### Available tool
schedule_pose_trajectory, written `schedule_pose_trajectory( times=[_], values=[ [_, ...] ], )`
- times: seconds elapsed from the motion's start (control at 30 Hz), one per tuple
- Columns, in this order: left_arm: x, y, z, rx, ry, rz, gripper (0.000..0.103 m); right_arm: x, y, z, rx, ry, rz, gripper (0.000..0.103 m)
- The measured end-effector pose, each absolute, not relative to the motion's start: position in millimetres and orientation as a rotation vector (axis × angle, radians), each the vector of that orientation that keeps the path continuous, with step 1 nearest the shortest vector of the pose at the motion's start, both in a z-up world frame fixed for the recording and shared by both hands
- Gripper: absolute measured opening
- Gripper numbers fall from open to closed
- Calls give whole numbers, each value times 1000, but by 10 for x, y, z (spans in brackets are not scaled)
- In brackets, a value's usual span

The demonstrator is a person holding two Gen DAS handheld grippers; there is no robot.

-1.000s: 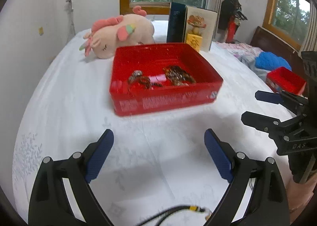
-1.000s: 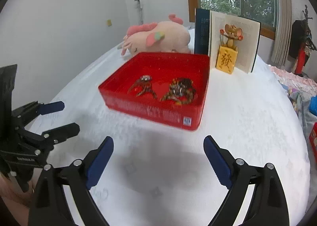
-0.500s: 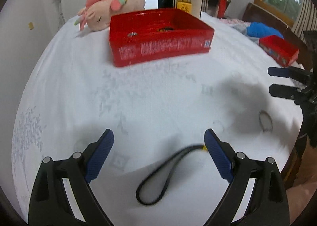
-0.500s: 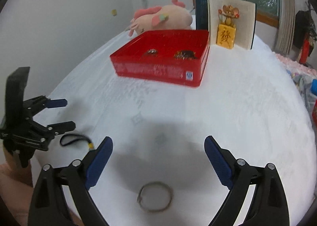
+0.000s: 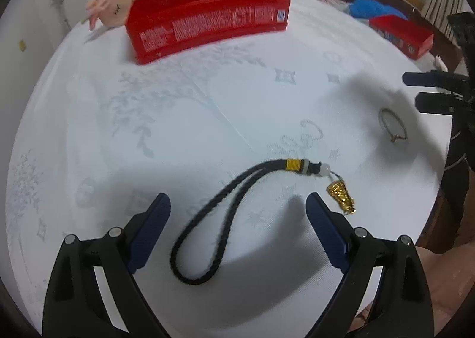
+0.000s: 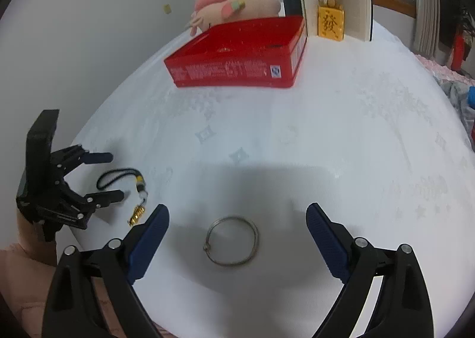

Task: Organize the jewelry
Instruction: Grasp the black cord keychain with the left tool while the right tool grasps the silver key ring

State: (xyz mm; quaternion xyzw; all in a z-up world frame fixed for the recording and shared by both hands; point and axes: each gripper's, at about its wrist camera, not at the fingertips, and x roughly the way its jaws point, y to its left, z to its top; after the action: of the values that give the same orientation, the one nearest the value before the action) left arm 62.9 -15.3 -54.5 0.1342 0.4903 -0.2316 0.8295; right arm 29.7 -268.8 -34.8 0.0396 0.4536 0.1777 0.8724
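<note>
A black braided cord [image 5: 216, 219] with a gold charm [image 5: 341, 197] lies on the white tablecloth between the fingers of my open left gripper [image 5: 237, 213]. It also shows in the right wrist view [image 6: 118, 177], beside the left gripper [image 6: 107, 177]. A thin silver bangle [image 6: 231, 241] lies between the fingers of my open right gripper [image 6: 237, 225]; in the left wrist view the bangle [image 5: 392, 125] lies just left of that gripper [image 5: 415, 91]. The red box [image 6: 240, 68] stands farther back, its contents mostly hidden by its wall.
A pink plush toy [image 6: 237, 8], an open book [image 6: 335, 11] and a yellow figurine [image 6: 331, 23] stand behind the red box. A second red box [image 5: 400, 35] and blue cloth [image 5: 371, 8] lie off to the right. The table edge [image 5: 433, 219] is near.
Both grippers have dropped low and pulled back from the red box. The cord now lies between the left fingers and the bangle between the right fingers; both stayed open.
</note>
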Motion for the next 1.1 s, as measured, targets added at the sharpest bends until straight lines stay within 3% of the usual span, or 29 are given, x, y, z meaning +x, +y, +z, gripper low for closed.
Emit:
schedule_pose_trajectory(
  times=[0.1, 0.2, 0.37, 0.63, 0.73, 0.9, 1.1],
  values=[
    [651, -178, -597, 291, 1039, -497, 88, 269, -2695, -414, 56, 978, 352, 87],
    [668, -173, -576, 284, 1032, -499, 74, 258, -2692, -490, 39, 1011, 348, 75],
    [669, -190, -568, 297, 1020, -493, 62, 247, -2671, -580, 7, 1040, 347, 63],
    [776, -192, -543, 265, 1020, -417, 25, 251, -2496, -639, -157, 1029, 314, 49],
    [815, -165, -531, 236, 1024, -390, 12, 257, -2420, -637, -195, 1027, 332, 33],
    [857, -119, -519, 187, 1031, -381, 7, 257, -2324, -646, -208, 1036, 380, 4],
    [890, -80, -494, 139, 1034, -382, 6, 348, -2398, -609, -114, 1031, 392, 4]
  ],
)
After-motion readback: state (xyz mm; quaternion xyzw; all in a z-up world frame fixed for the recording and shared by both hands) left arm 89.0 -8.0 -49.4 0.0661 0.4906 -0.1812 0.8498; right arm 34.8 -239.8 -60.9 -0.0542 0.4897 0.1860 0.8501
